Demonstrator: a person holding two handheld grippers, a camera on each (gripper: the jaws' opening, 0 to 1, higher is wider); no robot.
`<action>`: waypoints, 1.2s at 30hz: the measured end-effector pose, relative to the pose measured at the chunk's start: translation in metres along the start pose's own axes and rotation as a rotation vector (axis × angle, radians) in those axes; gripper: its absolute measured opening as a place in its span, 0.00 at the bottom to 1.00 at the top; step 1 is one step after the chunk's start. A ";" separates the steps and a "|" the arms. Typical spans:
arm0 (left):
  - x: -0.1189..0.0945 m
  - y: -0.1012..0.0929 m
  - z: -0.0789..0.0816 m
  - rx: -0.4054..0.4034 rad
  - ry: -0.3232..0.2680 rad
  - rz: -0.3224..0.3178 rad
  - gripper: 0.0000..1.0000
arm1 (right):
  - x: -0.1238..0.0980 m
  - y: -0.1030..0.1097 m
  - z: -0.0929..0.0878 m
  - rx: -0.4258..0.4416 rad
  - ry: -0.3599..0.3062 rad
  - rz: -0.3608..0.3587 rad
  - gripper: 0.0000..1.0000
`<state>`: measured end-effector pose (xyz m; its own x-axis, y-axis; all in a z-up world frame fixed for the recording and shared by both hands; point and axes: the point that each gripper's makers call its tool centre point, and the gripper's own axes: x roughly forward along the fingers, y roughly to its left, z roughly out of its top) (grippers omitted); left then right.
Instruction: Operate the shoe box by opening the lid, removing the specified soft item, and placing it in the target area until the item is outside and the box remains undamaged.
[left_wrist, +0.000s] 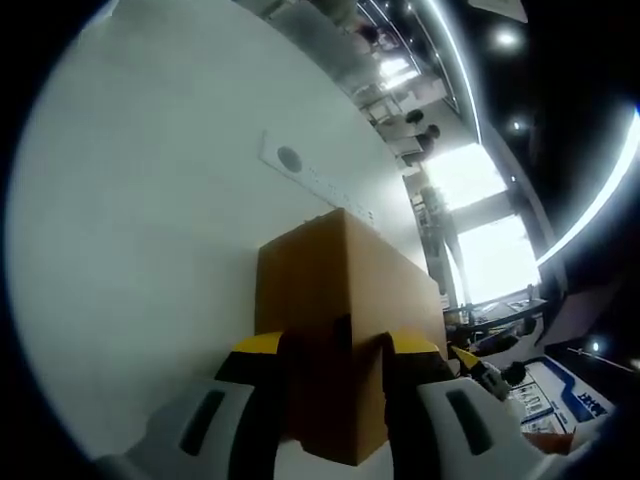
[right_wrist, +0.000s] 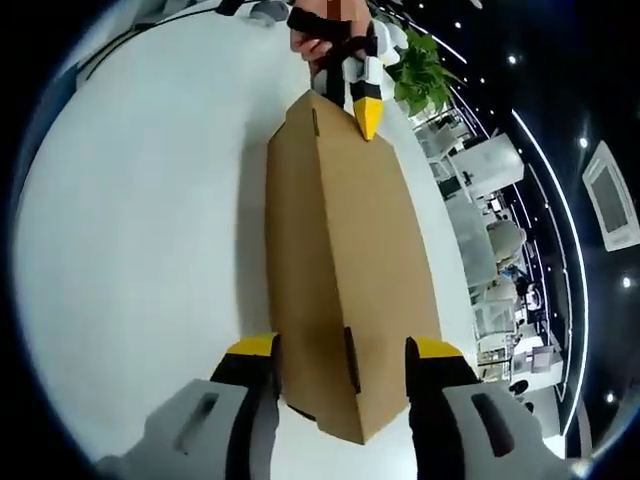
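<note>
A long brown cardboard shoe box (right_wrist: 340, 240) lies on the white table (right_wrist: 130, 240) with its lid down. My right gripper (right_wrist: 345, 352) is open, its yellow-tipped jaws standing either side of the box's near end. At the far end, a hand holds my left gripper (right_wrist: 366, 112), whose yellow tip rests at the box's top edge. In the left gripper view the same box (left_wrist: 345, 290) stands end-on, and my left gripper (left_wrist: 338, 348) is open with its jaws across that end. Nothing of the box's inside shows.
The white table (left_wrist: 150, 250) spreads wide to the left of the box. A white strip with a grey round mark (left_wrist: 290, 158) lies beyond the box. A green plant (right_wrist: 420, 65) and office furniture (right_wrist: 490, 240) stand past the table's right edge.
</note>
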<state>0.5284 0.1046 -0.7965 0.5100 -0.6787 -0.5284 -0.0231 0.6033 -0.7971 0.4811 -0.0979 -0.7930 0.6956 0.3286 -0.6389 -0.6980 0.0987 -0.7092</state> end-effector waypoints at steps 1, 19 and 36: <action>0.000 0.000 0.000 0.000 0.000 0.000 0.38 | 0.000 0.000 0.000 0.003 -0.001 -0.001 0.48; 0.000 -0.001 -0.002 -0.009 0.006 0.006 0.38 | 0.008 0.005 -0.002 -0.099 0.018 -0.012 0.36; 0.000 0.001 -0.002 -0.040 0.006 0.011 0.37 | 0.009 0.005 -0.004 -0.138 0.015 -0.072 0.36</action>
<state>0.5266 0.1047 -0.7974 0.5047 -0.6742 -0.5391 -0.0636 0.5938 -0.8021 0.4850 -0.0976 -0.8033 0.7460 0.3114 -0.5887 -0.6170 -0.0094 -0.7869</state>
